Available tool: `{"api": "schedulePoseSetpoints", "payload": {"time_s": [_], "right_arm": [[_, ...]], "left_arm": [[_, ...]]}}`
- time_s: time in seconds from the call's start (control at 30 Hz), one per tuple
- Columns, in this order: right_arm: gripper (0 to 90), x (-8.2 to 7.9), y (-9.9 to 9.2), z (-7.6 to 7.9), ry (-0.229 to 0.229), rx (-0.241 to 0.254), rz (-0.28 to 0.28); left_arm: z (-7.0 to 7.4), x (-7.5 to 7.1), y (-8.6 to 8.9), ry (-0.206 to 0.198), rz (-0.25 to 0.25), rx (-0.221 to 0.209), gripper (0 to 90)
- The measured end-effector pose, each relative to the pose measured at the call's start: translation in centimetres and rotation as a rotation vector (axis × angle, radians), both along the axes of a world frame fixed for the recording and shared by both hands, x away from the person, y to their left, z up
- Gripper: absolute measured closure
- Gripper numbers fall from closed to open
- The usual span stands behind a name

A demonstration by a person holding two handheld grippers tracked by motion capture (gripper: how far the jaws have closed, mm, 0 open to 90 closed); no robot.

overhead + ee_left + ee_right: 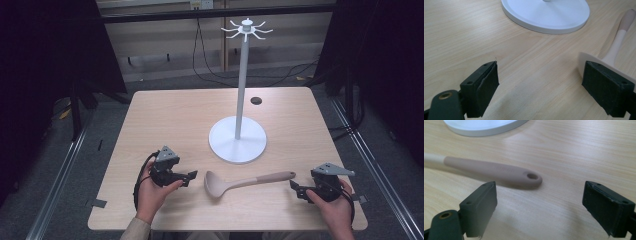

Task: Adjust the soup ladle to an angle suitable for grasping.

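Observation:
A beige ladle lies flat near the table's front edge, bowl to the left, handle to the right. My left gripper rests low on the table just left of the bowl, jaws open with bare wood between them; the ladle's bowl edge shows behind its right pad. My right gripper sits just right of the handle's end, also open. In the right gripper view the handle's tip with its hanging hole lies a little ahead of the jaws, clear of both pads.
A white utensil stand with a round base and a tall pole topped by hooks stands mid-table behind the ladle. A dark round hole marks the far tabletop. Black frames and cables surround the table.

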State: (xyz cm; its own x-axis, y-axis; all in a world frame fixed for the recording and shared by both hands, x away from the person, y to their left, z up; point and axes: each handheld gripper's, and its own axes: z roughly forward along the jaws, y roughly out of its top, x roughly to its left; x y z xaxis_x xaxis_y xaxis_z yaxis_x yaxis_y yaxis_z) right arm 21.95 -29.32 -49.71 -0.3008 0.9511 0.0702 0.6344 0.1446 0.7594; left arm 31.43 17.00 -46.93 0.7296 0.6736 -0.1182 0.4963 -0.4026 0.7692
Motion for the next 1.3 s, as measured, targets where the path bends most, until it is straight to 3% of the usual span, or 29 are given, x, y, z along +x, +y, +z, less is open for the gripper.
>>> {"api": "schedulePoseSetpoints", "payload": {"time_s": [0.17,0.43,0.53,0.77,0.87,0.93,1.1,1.23,1.3], "right_arm": [[28.0,0.1,-0.1,0.3,-0.034,-0.013,-0.015],[75.1,0.6,-0.2,0.6,-0.062,-0.065,-0.042],[84.2,1.0,-0.5,0.5,-0.054,-0.048,-0.057],[88.8,2.2,0.0,-0.6,0.017,-0.096,-0.034],[90.0,2.5,0.5,-0.8,0.02,-0.084,-0.018],[90.0,2.5,0.9,-0.8,0.016,-0.122,-0.011],[90.0,2.6,1.4,-0.8,0.022,-0.099,0.002],[90.0,2.6,2.4,-0.7,0.019,-0.132,0.018],[90.0,2.6,2.6,-0.7,0.018,-0.118,0.017]], "left_arm": [[0.2,-0.3,0.0,0.0,0.001,0.0,13.5],[0.2,-0.7,0.7,0.019,0.007,-0.001,13.0],[0.2,-1.0,0.8,0.023,0.01,0.006,12.9],[0.4,-1.4,1.1,0.021,0.01,0.01,12.9],[0.6,-1.5,1.3,0.019,0.014,0.007,12.9],[0.6,-1.5,1.5,0.02,0.017,0.007,12.7],[0.8,-1.5,1.5,0.028,0.014,0.001,12.4],[1.3,-1.5,1.6,0.019,0.013,-0.012,12.1],[1.6,-1.5,1.6,0.02,0.014,-0.016,11.8]]}}
